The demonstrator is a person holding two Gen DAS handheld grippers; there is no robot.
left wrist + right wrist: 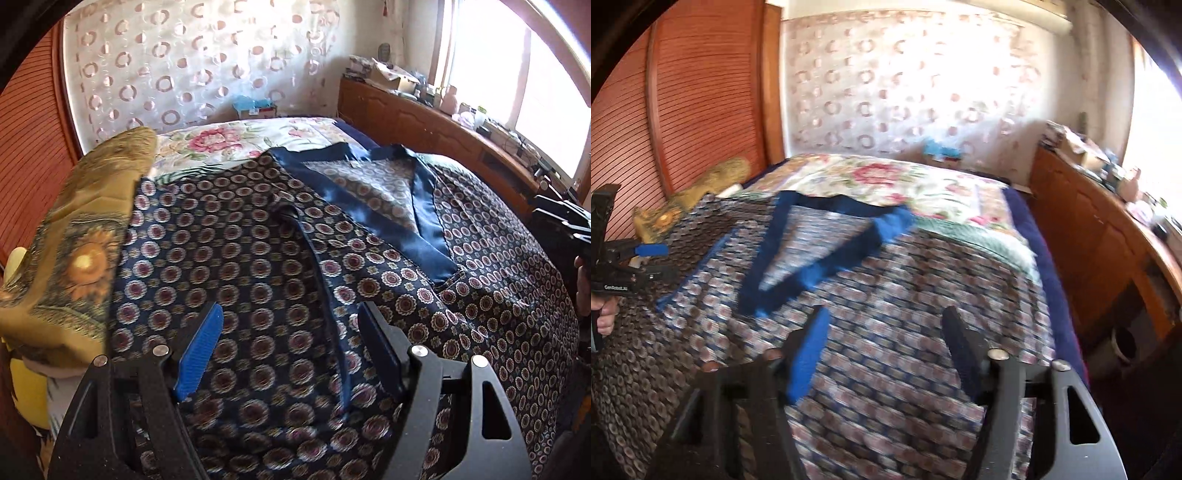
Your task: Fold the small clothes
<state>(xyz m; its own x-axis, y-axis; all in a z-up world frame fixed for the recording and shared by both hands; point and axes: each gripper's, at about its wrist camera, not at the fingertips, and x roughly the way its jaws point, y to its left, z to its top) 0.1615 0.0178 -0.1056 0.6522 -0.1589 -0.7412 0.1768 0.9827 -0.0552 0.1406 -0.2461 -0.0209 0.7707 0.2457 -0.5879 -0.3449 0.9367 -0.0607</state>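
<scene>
While the patterned robe [258, 266] lies spread on the bed [236, 140], both the left gripper [291, 354] and right gripper [882, 354] hover wide open, holding nothing; folding seems unstarted, so next each needs an edge.

- A floral bedspread [236, 142] covers the far end of the bed, pink blooms on cream.
- A sunflower-print cushion [79, 254] sits at the bed's left edge, against the slatted wooden door [701, 99].
- A curtain with ring patterns [192, 62] hangs beyond the far edge.
- A wooden cabinet [413, 114] runs along the right edge, cluttered on top, under a bright window [517, 74].
</scene>
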